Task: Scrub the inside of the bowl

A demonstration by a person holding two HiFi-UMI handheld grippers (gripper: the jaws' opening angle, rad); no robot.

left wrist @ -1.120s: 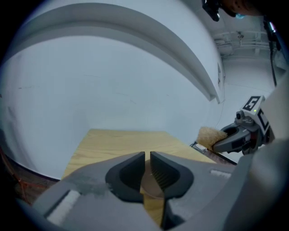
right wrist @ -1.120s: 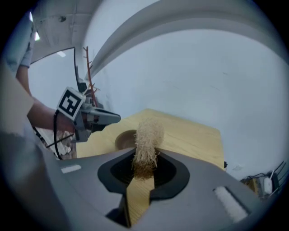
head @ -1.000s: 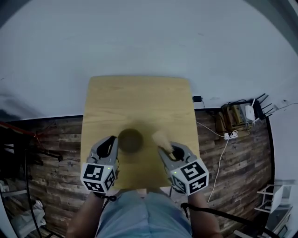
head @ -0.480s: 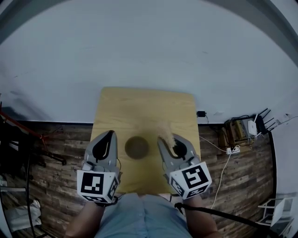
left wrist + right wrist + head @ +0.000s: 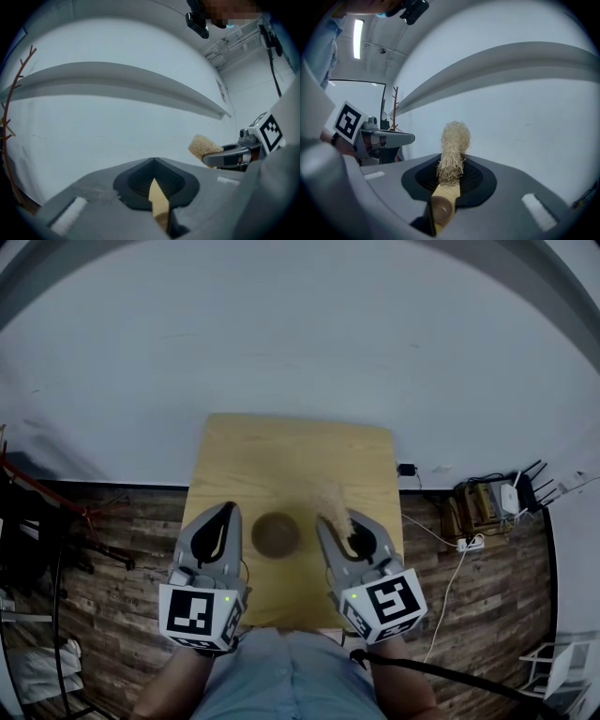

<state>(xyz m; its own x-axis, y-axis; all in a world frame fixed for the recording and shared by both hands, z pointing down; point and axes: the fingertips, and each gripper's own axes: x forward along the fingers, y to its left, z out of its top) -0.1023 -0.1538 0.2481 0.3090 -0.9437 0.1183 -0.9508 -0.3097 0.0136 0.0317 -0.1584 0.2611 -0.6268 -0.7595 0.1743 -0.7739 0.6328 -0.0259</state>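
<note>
Gripping a scrubbing brush (image 5: 330,499) of pale, frayed fibres, the right gripper (image 5: 325,521) hangs just to the right of the bowl (image 5: 276,534); its jaws are clamped on the base of the tuft, and the fibres stick out past their tips and point away from the person; the right gripper view shows the brush (image 5: 453,145) standing up from the closed jaws of that gripper (image 5: 451,174) against a pale wall; the brush is apart from the bowl, not inside it. The dark round bowl sits upright on the near half of the wooden surface (image 5: 281,451), between the two grippers; the left gripper (image 5: 228,508) hovers just to its left, jaws pressed together with nothing between them, as the left gripper view (image 5: 153,161) confirms; that view also catches the brush (image 5: 202,146) across from it. Plank flooring (image 5: 112,549) lies on both sides of the surface; cables and a power strip (image 5: 464,513) lie on the floor to the right.
</note>
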